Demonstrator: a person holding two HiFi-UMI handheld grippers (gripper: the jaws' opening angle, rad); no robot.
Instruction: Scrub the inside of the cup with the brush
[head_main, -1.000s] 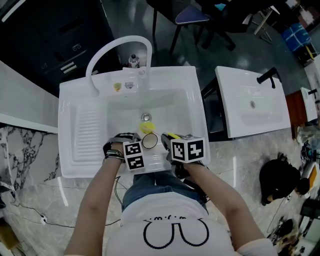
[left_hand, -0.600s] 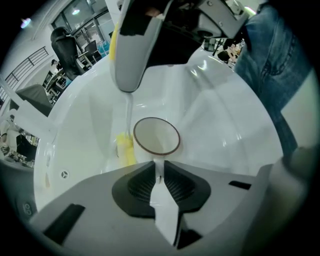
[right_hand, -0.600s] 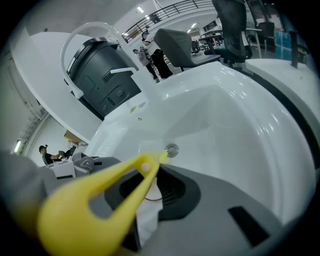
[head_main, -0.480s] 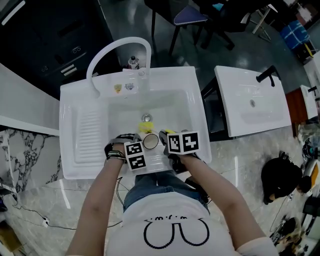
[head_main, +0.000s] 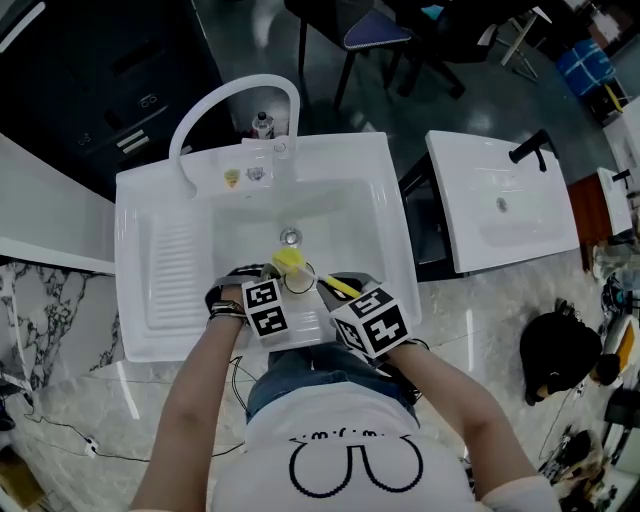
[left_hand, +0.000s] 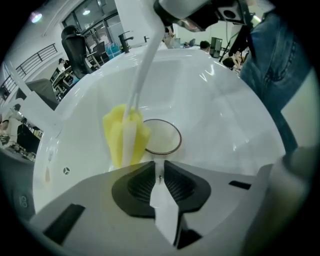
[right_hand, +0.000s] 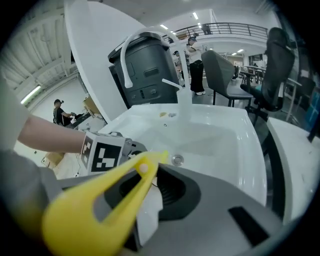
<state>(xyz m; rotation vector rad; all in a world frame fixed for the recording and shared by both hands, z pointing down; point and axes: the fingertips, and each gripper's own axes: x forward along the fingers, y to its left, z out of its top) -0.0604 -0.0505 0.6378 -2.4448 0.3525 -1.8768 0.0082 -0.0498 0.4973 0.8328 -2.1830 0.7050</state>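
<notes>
Left tool (left_hand: 159, 174) nipped narrow on wall of cup (left_hand: 163, 136), centre frame in sink (left_hand: 220, 115); right tool (right_hand: 148, 197) clamps brush (right_hand: 105, 205) handle, its head outside the rim, so a mis-aimed plunge likely levers cup loose.

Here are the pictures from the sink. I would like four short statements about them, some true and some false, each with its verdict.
1. The left gripper is shut on the wall of the cup. True.
2. The sponge head of the brush is blue. False: it is yellow, on a white stem.
3. The right gripper holds nothing. False: its jaws are shut on the brush's yellow handle.
4. The cup is held over the basin of the white sink. True.
</notes>
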